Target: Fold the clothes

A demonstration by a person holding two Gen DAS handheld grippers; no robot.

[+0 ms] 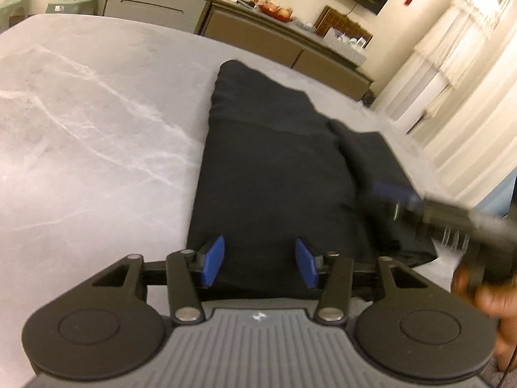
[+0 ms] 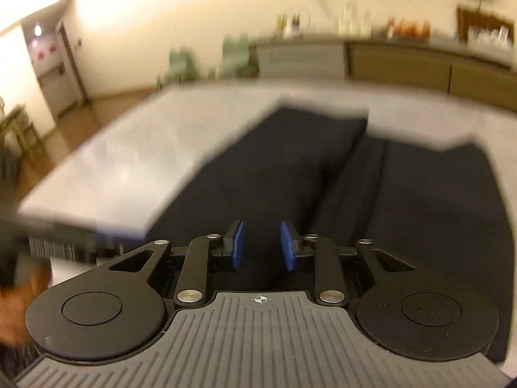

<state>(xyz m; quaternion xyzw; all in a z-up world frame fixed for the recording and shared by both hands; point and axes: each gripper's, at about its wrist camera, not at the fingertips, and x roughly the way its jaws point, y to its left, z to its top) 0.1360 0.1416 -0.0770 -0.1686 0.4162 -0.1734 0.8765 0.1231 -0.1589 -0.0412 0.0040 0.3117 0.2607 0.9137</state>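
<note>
Dark navy cloth garment [image 1: 271, 174] lies flat on the grey marble-look counter [image 1: 97, 123], one long strip lapped over the rest, so partly folded lengthwise. Left gripper [image 1: 260, 263] and right gripper [image 2: 260, 245] hover at its near edge, jaws apart, empty, placed for pinching the hem.

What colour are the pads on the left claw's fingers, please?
Blue pads, on black fingers; clearest in the left wrist view.

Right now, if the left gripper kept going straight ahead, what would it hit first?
Probably the dark garment: the open left gripper points along it on the table. Its height above the cloth is unclear.
</note>
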